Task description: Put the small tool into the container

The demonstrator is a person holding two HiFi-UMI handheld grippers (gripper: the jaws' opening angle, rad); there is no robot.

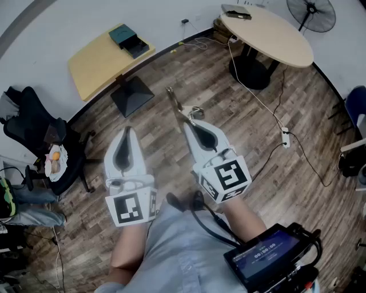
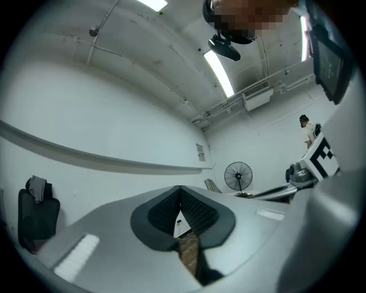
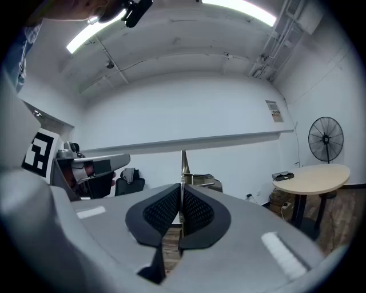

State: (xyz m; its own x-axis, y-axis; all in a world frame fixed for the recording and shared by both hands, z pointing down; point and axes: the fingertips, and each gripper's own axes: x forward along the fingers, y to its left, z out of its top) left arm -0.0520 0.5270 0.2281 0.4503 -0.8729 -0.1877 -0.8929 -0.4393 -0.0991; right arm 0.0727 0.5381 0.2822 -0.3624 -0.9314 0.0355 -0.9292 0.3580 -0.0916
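My right gripper (image 1: 186,123) is shut on a thin metal tool (image 1: 174,103) that sticks out past its tips, held in the air over the wooden floor. In the right gripper view the tool (image 3: 183,166) stands upright, pinched between the black pads of my right gripper (image 3: 182,191). To its left and a little lower, my left gripper (image 1: 128,130) is shut with nothing in it; its pads meet at the tip (image 2: 180,191). A dark teal open box (image 1: 128,40) rests on a yellow table (image 1: 97,66) at the far left, well away from both grippers.
A round beige table (image 1: 274,37) and a standing fan (image 1: 311,12) are at the far right. A black chair (image 1: 34,123) stands at the left. Cables and a power strip (image 1: 285,137) lie on the floor. A screen device (image 1: 269,254) hangs at my waist.
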